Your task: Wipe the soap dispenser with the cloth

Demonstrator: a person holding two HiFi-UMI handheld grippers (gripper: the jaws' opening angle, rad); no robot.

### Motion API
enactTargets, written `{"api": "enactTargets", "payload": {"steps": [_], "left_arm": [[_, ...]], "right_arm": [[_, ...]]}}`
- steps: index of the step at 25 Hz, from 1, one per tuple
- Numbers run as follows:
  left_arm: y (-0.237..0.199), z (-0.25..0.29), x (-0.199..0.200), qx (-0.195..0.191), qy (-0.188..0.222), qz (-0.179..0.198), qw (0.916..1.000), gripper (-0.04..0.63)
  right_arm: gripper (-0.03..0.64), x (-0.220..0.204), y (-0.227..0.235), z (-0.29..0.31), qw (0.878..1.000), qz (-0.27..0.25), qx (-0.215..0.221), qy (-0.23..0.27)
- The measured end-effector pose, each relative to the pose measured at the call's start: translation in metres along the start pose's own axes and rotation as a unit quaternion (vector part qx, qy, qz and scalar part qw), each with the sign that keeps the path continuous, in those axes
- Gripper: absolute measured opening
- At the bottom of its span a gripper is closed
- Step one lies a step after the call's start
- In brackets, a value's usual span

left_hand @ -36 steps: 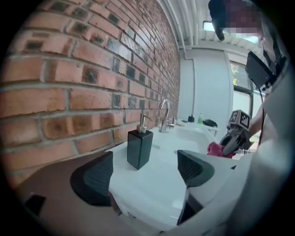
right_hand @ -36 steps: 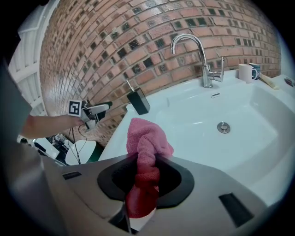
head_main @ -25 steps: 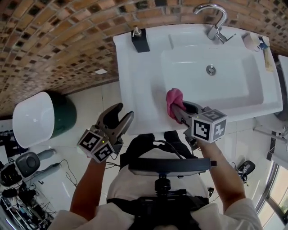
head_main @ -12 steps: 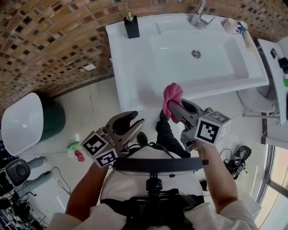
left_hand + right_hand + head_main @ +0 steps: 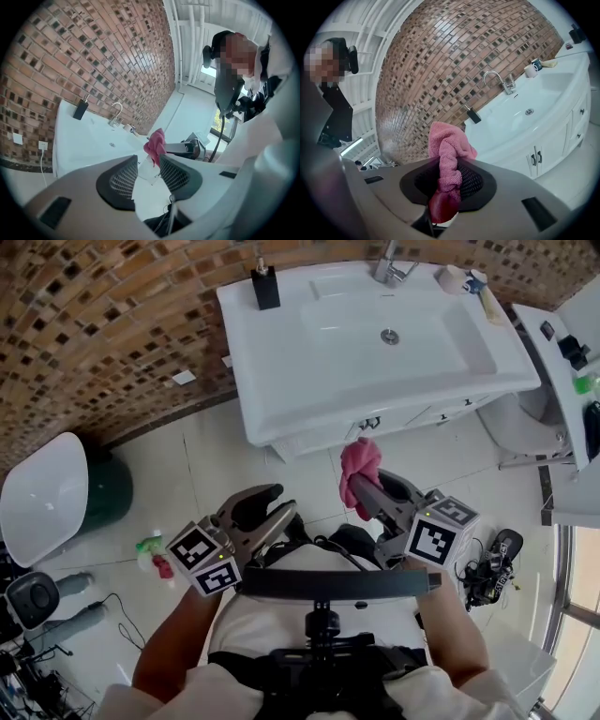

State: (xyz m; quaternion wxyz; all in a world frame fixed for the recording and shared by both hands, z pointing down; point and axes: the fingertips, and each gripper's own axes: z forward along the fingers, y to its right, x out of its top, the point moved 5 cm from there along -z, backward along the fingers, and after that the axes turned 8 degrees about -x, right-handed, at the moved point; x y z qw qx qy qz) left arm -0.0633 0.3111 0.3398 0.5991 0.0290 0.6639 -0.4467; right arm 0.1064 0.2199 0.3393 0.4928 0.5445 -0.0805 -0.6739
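L tool [image 5: 278, 502], R tool [image 5: 367, 488] w/ cloth [image 5: 359, 463] backed off sink [image 5: 281, 395]; L jaws narrower.

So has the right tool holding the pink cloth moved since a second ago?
Yes. The right tool and its cloth were over the front rim of the sink; now they are clear of it, pulled back over the floor.

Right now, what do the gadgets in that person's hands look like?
Both are grey plastic two-jaw tools. The left gripper and right gripper have curved jaws lined with black grid-textured pads, and each carries a white cube printed with black square markers. The person wears a white short-sleeved top.
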Motion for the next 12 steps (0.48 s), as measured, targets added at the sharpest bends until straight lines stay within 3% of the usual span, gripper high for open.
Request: {"api": "enactTargets", "payload": {"steps": [8,12], "left_arm": [[0.081,0.019,-0.033,0.059,0.042,-0.024,0.9971,0.149],[0.117,0.034,-0.065,0.082,0.049,-0.023,0.9952,0.149]], "right_arm": [[0.112,-0.011,0.001,-0.052,0.997,-0.032,0.056,-0.038],[0.112,-0.029,0.021,-0.088,0.996,-0.031,0.06,-0.049]]}}
